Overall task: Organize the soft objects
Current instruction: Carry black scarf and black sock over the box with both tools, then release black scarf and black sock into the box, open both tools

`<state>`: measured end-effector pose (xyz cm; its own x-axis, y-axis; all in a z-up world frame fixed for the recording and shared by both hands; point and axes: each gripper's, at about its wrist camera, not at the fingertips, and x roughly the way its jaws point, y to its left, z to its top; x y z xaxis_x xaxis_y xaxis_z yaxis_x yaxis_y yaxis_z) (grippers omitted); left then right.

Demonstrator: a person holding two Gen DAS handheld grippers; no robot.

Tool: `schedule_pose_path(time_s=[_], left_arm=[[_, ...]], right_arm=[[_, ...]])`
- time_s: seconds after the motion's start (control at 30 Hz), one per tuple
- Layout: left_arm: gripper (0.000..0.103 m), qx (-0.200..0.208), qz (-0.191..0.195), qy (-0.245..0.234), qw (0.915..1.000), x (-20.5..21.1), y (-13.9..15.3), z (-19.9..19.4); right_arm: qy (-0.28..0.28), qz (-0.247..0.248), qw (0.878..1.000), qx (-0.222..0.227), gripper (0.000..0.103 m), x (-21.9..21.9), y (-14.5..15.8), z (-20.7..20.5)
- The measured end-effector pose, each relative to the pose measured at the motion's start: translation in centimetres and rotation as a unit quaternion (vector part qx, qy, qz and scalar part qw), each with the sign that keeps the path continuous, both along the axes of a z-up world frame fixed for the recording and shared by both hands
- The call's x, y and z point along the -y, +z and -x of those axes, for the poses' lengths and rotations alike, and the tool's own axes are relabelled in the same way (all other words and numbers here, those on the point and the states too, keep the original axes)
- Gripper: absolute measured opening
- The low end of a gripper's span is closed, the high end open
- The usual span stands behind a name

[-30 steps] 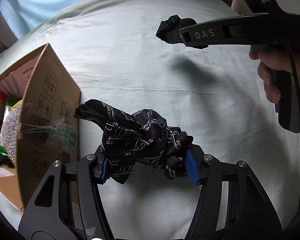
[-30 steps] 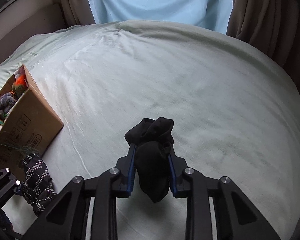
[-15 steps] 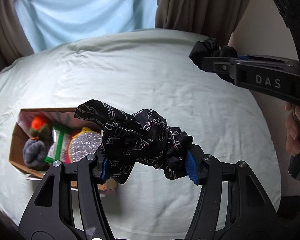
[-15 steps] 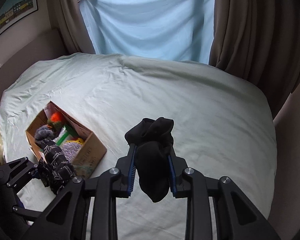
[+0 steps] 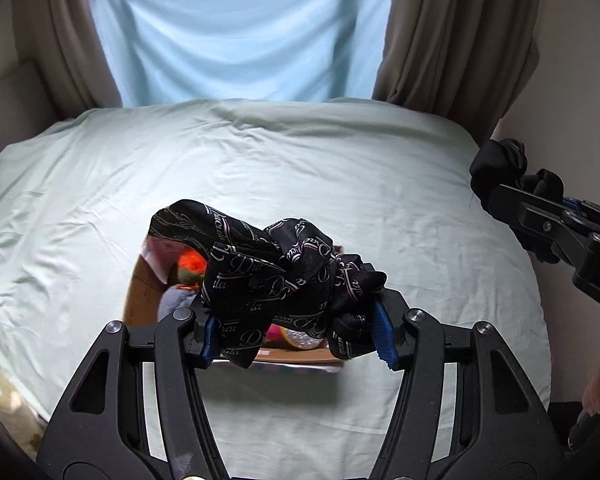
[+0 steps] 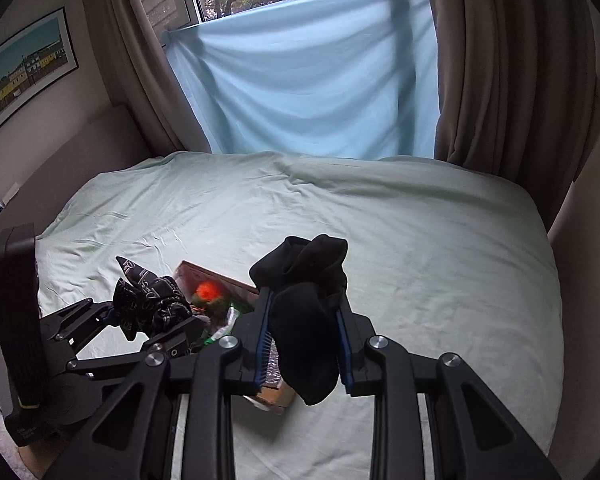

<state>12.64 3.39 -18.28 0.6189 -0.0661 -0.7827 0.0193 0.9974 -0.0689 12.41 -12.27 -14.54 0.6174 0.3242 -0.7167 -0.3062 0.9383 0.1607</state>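
**Two soft items in hand above a part-filled box**

Pale green bedding covers the bed [image 6: 400,220], which fills most of both views, with brown curtains and a light blue sheet hung over the window behind it. Apart from one cardboard box [image 5: 140,296], nothing else shows on the bedspread, so the sorting looks well along: judging by what is visible, only the two items now being carried remain to go in.

That box sits on the bed with its top open. Inside, as far as can be seen past the cloth, are an orange fuzzy item [image 6: 207,290], a grey soft thing [image 5: 172,300], a green-and-white packet [image 6: 230,316] and something silvery and glittery [image 5: 302,338]. It seems fairly full but not packed tight.

The left tool [image 5: 296,334] is pinching a knotted black patterned scarf [image 5: 276,264] between its blue pads, held in the air directly over the box. The right tool [image 6: 304,352] is pressed onto a black sock [image 6: 304,320], which hangs bunched between its fingers, above the near end of the box.

What likely remains is lowering each piece into the box and letting go.
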Motion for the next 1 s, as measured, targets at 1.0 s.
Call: schedule_pose_path(time_s=[1.0], left_arm=[[0.056, -0.198, -0.028, -0.108, 0.9738, -12.2, -15.5, -8.5]], right_arm=[[-0.138, -0.030, 0.958, -0.249, 0.025, -13.3, -15.4, -8.7]])
